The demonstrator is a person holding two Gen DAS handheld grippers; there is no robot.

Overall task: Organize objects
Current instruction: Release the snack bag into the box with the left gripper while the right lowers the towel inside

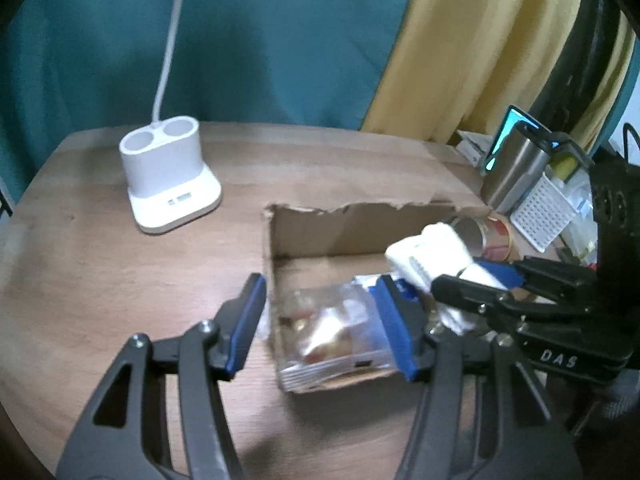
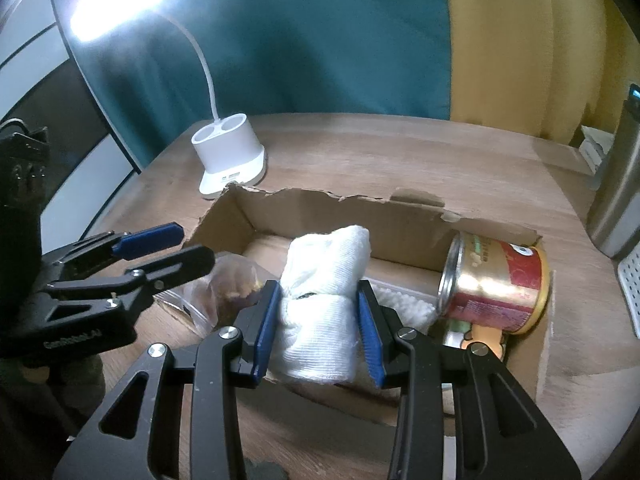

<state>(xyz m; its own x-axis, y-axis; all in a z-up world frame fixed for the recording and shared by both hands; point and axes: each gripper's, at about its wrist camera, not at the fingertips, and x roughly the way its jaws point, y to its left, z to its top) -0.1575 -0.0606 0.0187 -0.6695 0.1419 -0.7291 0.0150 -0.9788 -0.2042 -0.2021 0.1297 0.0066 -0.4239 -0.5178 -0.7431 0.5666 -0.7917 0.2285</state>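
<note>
An open cardboard box (image 1: 280, 220) (image 2: 320, 196) with torn edges sits on the wooden table. Over it my right gripper (image 2: 318, 296) (image 1: 476, 276) is shut on a rolled white cloth (image 2: 326, 256) (image 1: 432, 248), both blue pads pressing its sides. A clear snack packet (image 1: 332, 332) (image 2: 232, 280) lies in the box's near left corner. My left gripper (image 1: 320, 300) (image 2: 176, 250) stands open around it; one finger is outside the box wall and that pad is clear of the packet. A red and gold can (image 2: 496, 284) (image 1: 488, 236) lies on its side in the box.
A white lamp base (image 1: 168, 176) (image 2: 230, 160) with a bent neck stands behind the box on the left. A steel tumbler (image 1: 516, 172) (image 2: 616, 200) and a white perforated basket (image 1: 544, 208) crowd the right. A clear case of cotton swabs (image 2: 404, 300) lies beside the can.
</note>
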